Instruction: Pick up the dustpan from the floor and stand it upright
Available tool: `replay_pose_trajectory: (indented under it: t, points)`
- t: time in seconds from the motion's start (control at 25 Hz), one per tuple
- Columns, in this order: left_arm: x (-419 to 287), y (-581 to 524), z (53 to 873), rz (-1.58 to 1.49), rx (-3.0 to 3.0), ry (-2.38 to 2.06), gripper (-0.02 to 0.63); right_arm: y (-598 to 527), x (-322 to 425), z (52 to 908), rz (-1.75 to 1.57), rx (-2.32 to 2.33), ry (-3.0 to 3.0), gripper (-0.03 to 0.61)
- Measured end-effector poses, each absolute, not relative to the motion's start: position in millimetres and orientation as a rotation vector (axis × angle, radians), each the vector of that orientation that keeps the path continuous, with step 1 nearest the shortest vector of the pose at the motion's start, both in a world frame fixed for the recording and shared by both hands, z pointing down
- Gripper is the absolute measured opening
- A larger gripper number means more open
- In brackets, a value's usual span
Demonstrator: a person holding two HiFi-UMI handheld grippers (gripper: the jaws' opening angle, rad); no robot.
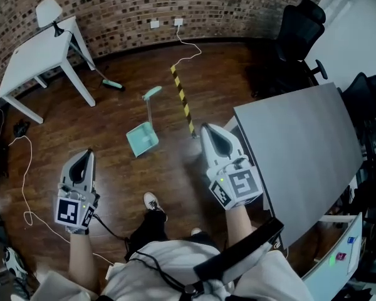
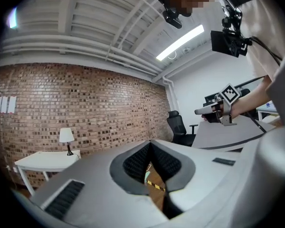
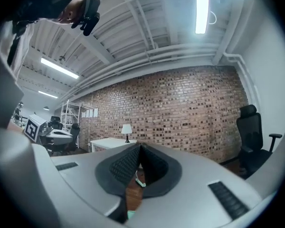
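Teal dustpan [image 1: 141, 140] lies flat, handle [image 1: 150, 108] pointing far, ahead between left gripper [image 1: 84, 155] and right gripper [image 1: 212, 130], both pinched together, empty, neither clearly nearer.

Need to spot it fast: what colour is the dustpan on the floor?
The long-handled plastic dustpan is mint green; the head view shows it best.

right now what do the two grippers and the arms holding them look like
Both are pale grey wedge-shaped shells tapering to two jaws lined with black ribbed pads. The left gripper and right gripper each carry a cube with black-and-white square markers at the back. A black cable trails from the left one. Forearms are bare below a white shirt.
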State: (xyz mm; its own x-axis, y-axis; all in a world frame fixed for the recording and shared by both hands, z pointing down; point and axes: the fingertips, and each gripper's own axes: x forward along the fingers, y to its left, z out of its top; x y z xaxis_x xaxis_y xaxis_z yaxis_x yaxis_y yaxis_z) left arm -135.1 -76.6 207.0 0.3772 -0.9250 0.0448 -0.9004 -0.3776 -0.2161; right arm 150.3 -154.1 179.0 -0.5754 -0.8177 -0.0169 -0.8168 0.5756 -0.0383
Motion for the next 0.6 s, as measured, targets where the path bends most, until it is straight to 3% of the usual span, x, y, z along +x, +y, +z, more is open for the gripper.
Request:
replay_pose_trajectory:
  t: [0.6]
  points:
    - [97,171,204,-0.156,-2.511,1.649,0.005,99,314,175,-0.133,-1.291,2.754,0.0]
